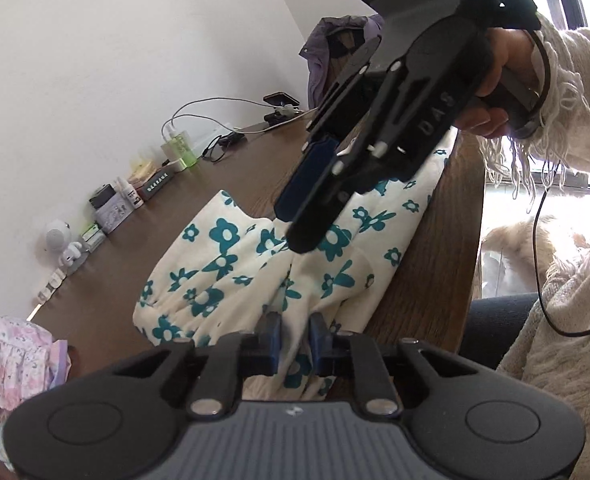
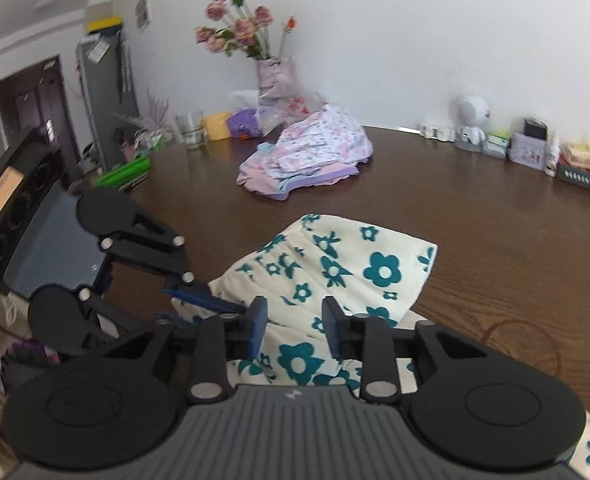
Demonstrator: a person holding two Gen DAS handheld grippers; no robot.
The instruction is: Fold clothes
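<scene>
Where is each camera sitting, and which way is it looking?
Left wrist: sits on the left gripper, looking over the cream cloth with teal flowers on the brown wooden table; shows the right gripper, a hand and a cream knitted sleeve.
Right wrist: sits on the right gripper, looking across the cloth to a vase of pink flowers; shows the left gripper.
Both share the cloth, the table and a white round-headed figurine.

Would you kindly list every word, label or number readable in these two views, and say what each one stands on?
"DAS": raised letters on the black body of the right gripper, seen in the left wrist view.
Small dark box by the wall: a row of white characters, too blurred to read.
Paper on the far wall: too small to read.
Lilac tin: print, not legible.
</scene>
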